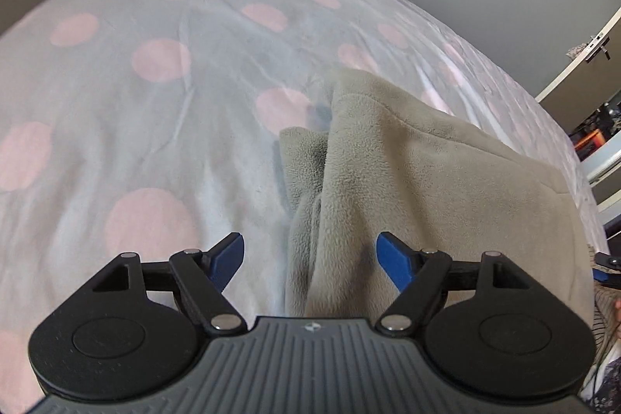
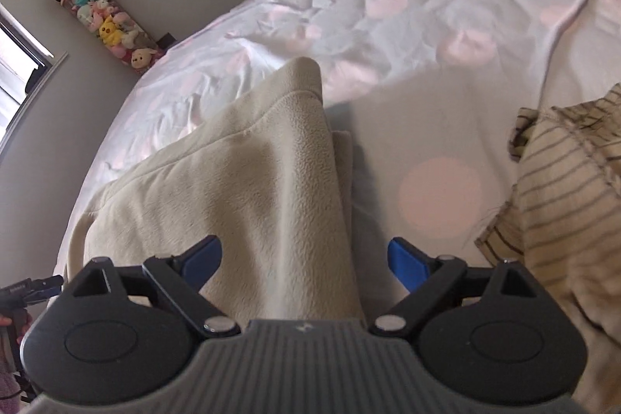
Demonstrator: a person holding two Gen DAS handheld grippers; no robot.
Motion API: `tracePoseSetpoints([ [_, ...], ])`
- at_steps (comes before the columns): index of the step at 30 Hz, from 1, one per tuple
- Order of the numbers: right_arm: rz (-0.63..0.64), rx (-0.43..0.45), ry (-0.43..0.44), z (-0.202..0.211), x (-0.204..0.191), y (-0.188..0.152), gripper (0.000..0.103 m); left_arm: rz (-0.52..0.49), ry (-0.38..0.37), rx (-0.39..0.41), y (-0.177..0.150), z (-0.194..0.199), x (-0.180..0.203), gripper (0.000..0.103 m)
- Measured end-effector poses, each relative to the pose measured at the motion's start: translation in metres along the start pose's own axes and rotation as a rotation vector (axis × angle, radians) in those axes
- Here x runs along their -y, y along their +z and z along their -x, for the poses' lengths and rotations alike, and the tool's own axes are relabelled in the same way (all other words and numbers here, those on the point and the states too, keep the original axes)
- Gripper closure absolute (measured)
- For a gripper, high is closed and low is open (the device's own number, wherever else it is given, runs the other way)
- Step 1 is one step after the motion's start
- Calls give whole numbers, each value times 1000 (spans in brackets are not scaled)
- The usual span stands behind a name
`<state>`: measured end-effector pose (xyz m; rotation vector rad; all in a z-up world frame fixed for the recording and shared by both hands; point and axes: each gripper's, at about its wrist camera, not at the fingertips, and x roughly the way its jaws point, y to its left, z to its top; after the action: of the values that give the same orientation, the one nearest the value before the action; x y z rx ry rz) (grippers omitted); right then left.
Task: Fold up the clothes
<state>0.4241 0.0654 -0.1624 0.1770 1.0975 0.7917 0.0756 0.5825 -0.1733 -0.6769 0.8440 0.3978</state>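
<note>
A beige fleece garment point(image 1: 407, 173) lies folded on a bed covered by a white sheet with pink dots point(image 1: 116, 84). In the left wrist view my left gripper point(image 1: 310, 258) hovers open over the fleece's left folded edge, blue fingers point(image 1: 229, 255) spread wide and holding nothing. In the right wrist view the same fleece point(image 2: 252, 181) runs under my right gripper point(image 2: 304, 262), which also stands open above the garment's right edge, its pads clear of the cloth. A striped beige garment point(image 2: 562, 189) lies crumpled to the right.
The dotted sheet point(image 2: 438, 196) stretches far beyond the fleece. A tube of plush toys point(image 2: 101, 22) stands at the wall by a window. A door and shelving point(image 1: 594, 96) lie past the bed's right edge. A white cord point(image 2: 559, 26) trails across the sheet.
</note>
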Motion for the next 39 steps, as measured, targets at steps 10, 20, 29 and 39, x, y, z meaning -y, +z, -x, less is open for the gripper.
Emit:
tracePoseSetpoints([
  [10, -7, -131, 33, -68, -4, 15, 10, 100, -186, 10, 9, -55, -29, 18],
  [20, -70, -172, 210, -77, 18, 27, 9, 150, -307, -6, 21, -66, -36, 18],
  [29, -138, -176, 233, -101, 26, 29, 7, 82, -240, -21, 15, -74, -20, 22],
  [39, -36, -110, 207, -86, -2, 20, 49, 22, -185, 8, 7, -69, 2, 60],
])
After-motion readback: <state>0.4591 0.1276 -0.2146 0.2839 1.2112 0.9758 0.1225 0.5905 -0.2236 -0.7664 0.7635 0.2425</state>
